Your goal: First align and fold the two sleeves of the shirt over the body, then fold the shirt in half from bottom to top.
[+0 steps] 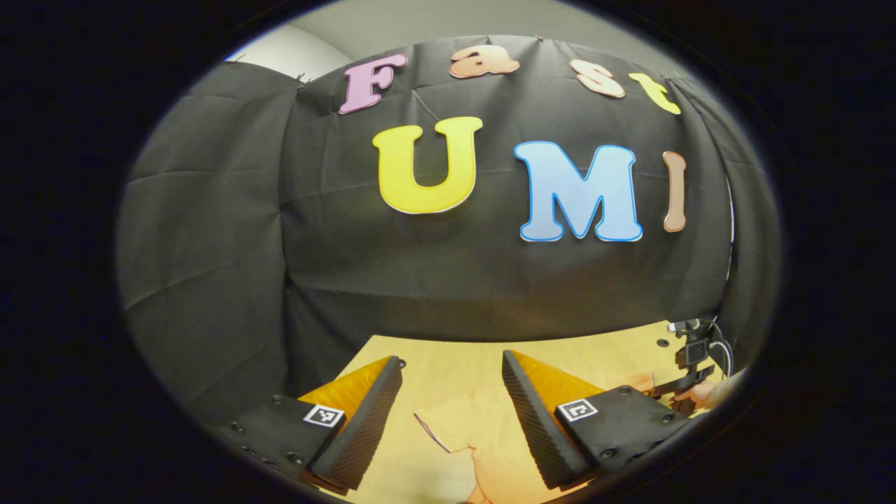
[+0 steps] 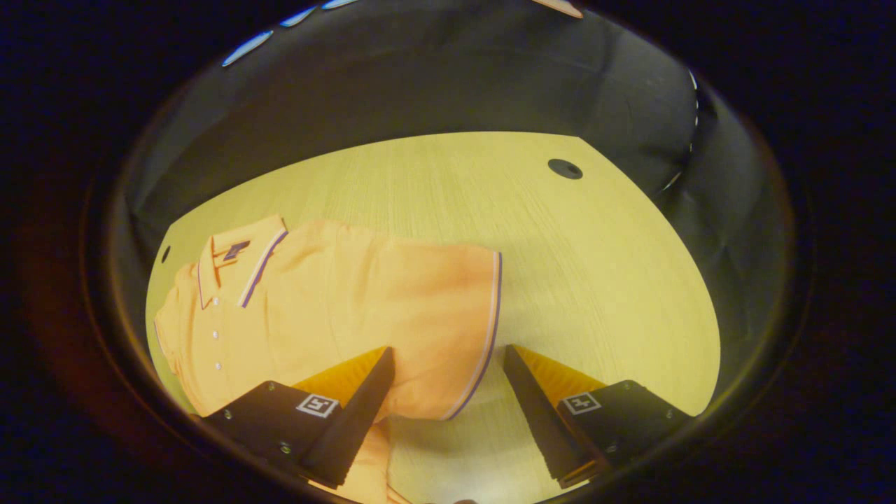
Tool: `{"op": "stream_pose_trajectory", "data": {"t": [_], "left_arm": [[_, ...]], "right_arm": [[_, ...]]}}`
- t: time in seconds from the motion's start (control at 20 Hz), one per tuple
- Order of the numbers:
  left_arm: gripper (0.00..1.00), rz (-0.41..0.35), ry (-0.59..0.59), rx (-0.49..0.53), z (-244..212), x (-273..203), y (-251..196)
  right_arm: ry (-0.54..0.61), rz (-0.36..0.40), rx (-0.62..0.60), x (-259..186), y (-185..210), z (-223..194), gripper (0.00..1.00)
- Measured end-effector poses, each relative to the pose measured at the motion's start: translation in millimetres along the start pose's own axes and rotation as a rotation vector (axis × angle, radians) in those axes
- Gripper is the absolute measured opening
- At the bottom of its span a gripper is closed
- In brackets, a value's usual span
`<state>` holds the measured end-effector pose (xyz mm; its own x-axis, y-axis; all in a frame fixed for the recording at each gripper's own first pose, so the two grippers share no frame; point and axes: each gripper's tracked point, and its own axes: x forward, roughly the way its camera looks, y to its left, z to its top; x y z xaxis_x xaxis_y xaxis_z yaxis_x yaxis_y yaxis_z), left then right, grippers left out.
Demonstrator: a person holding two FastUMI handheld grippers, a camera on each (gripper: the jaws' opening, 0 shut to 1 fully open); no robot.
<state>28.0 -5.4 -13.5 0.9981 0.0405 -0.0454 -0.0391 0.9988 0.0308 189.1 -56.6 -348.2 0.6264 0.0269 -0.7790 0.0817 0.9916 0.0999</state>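
- Left gripper view, left side: black cloth wall [image 1: 210,231] in hanging folds, a pale strip of room wall [image 1: 294,52] above its top edge
- Low centre: light wooden table [image 1: 448,357] meeting the foot of the cloth
- Left gripper [image 1: 452,381] with fingers spread wide, pinching nothing, raised over the table
- Between those fingers: a sleeve end of the orange shirt [image 1: 462,427] flat on the wood
- Far right edge: other gripper with cables [image 1: 693,353], a hand [image 1: 696,393] beneath it
- Right gripper view, left: shirt [image 2: 336,308] spread flat on the table [image 2: 560,245], collar at far left
- Centre: striped sleeve hem [image 2: 490,322] lying between the fingers
- Right gripper [image 2: 448,371] spread open, gripping nothing
- Upper right: dark round hole [image 2: 564,169] in the tabletop, black cloth beyond
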Motion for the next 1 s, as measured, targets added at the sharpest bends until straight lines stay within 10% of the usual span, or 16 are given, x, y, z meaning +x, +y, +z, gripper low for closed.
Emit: {"op": "stream_pose_trajectory", "data": {"t": [0.1,0.35,0.55,1.0], "left_arm": [[0.97,-0.003,0.002,-0.002,-1.1,1.4,-1.8],[0.94,-0.007,0.009,-0.010,-4.0,1.2,-3.7],[0.95,-0.004,0.016,-0.015,-5.9,3.0,-1.4],[0.98,-0.007,0.009,-0.006,-4.3,5.2,-0.5]], "right_arm": [[0.002,0.012,-0.006,1.0,0.6,0.2,0.97],[0.023,0.040,0.023,0.7,2.5,3.0,0.34],[0.013,0.036,0.037,2.8,10.5,4.8,0.02],[-0.156,0.134,-0.115,-37.6,85.0,50.6,0.02]]}}
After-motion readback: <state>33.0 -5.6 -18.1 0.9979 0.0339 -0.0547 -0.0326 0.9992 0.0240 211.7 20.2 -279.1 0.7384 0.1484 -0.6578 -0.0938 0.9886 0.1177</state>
